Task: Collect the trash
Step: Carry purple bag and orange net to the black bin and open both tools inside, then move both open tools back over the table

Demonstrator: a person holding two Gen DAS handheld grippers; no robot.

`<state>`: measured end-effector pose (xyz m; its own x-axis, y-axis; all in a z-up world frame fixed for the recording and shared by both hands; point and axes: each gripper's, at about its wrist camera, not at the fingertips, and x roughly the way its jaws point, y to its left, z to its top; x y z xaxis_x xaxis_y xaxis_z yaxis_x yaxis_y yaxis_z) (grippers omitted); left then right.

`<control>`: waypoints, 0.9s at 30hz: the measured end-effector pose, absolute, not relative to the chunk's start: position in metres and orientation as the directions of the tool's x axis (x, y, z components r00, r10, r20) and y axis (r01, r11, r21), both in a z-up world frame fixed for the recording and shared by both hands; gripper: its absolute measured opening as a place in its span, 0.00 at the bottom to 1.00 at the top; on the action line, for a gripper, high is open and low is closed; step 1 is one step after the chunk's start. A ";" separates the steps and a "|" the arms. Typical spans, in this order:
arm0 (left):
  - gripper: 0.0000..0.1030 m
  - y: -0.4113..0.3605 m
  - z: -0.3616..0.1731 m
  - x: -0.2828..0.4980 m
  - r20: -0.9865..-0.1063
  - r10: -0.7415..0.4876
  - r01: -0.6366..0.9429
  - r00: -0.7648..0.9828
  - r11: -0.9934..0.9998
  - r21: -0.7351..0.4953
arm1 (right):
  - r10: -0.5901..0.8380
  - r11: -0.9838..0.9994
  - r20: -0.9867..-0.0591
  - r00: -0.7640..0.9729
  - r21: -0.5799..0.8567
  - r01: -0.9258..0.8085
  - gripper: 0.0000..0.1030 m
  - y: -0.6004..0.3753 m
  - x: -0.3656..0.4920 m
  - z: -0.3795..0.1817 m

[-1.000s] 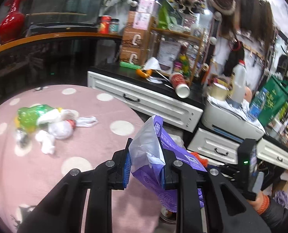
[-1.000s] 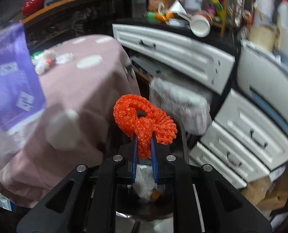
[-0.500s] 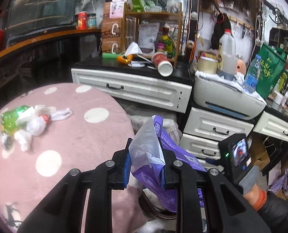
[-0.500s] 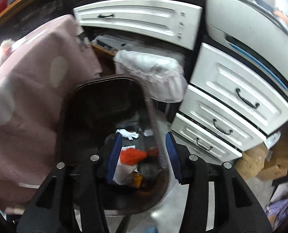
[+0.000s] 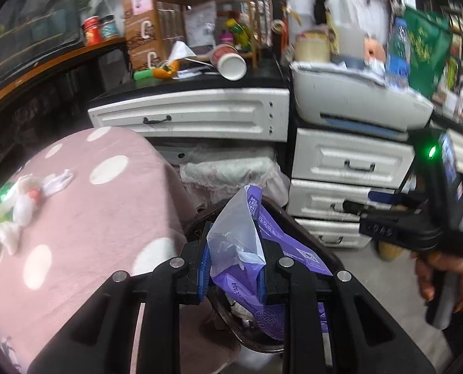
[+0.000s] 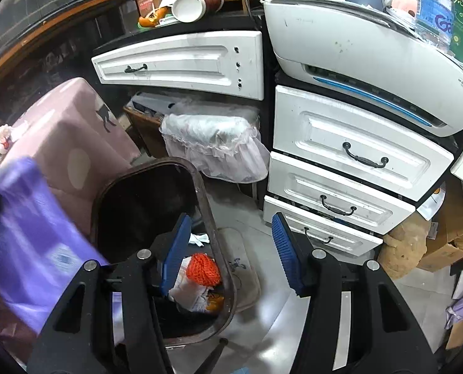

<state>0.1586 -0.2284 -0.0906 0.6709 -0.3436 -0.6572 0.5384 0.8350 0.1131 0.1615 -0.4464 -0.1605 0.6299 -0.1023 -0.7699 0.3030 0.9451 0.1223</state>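
My left gripper (image 5: pixel 233 257) is shut on a purple and clear plastic wrapper (image 5: pixel 250 249), held over the dark trash bin (image 5: pixel 228 321) beside the pink table. The same purple wrapper (image 6: pixel 28 243) shows blurred at the left of the right wrist view. My right gripper (image 6: pixel 230 255) hangs above the trash bin (image 6: pixel 206 205) with its jaws opening and nothing between them. An orange foam net (image 6: pixel 202 269) lies inside the bin among paper scraps. More trash (image 5: pixel 22 196), white tissues and a green wrapper, sits on the pink polka-dot table (image 5: pixel 85 218).
White drawers (image 6: pixel 350 159) and a white printer (image 6: pixel 372 50) stand close behind the bin. A lace-covered basket (image 6: pixel 216 143) sits under the counter. A tipped paper cup (image 5: pixel 230 62) lies on the black countertop. Cardboard boxes (image 6: pixel 440 243) crowd the floor at right.
My right gripper let go of the orange foam net, which dropped into the bin, and its jaws spread apart. My left gripper carried the purple wrapper down and over the bin.
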 end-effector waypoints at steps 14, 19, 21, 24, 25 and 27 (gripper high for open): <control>0.32 -0.275 -0.136 0.158 -0.711 -0.271 0.609 0.649 0.745 0.272 | -0.061 0.948 -0.764 0.642 0.156 0.277 0.53 -0.438 0.161 -0.156; 0.89 -0.278 -0.141 0.151 -0.711 -0.283 0.625 0.644 0.731 0.275 | -0.053 0.946 -0.761 0.647 0.169 0.276 0.57 -0.439 0.160 -0.156; 0.91 -0.274 -0.136 0.144 -0.703 -0.332 0.647 0.629 0.724 0.238 | -0.053 0.945 -0.759 0.649 0.171 0.277 0.60 -0.440 0.159 -0.155; 0.93 -0.272 -0.132 0.136 -0.708 -0.353 0.664 0.611 0.716 0.215 | -0.058 0.943 -0.749 0.660 0.176 0.282 0.70 -0.442 0.157 -0.153; 0.94 -0.270 -0.130 0.132 -0.708 -0.358 0.665 0.608 0.717 0.209 | -0.056 0.943 -0.749 0.661 0.177 0.280 0.70 -0.442 0.157 -0.153; 0.95 -0.265 -0.127 0.128 -0.711 -0.365 0.667 0.601 0.719 0.194 | -0.058 0.944 -0.748 0.661 0.174 0.280 0.71 -0.441 0.158 -0.153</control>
